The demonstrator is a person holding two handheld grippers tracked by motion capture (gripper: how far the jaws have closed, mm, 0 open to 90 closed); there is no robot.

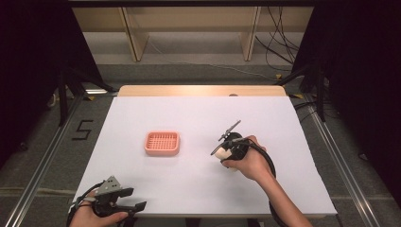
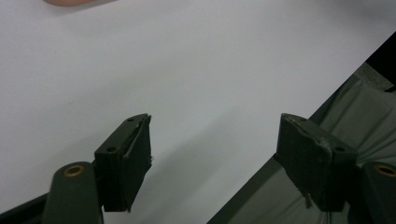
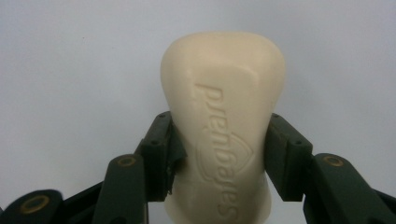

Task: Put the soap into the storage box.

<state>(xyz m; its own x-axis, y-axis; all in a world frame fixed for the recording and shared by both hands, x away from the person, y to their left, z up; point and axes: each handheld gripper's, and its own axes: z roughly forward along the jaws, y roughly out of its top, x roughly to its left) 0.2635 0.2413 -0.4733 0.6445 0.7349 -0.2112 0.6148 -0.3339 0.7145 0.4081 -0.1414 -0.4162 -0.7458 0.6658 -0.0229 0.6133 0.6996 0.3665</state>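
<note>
Right now the right gripper point(image 3: 219, 154) has its jaws pressed against both sides of a cream soap bar point(image 3: 224, 121), held just above the white tabletop point(image 1: 198, 118), to the right of the pink basket point(image 1: 162, 143). Nearer the person than that basket, at the tabletop's front edge, the left gripper point(image 2: 215, 154) gapes wide with nothing between its jaws.
</note>
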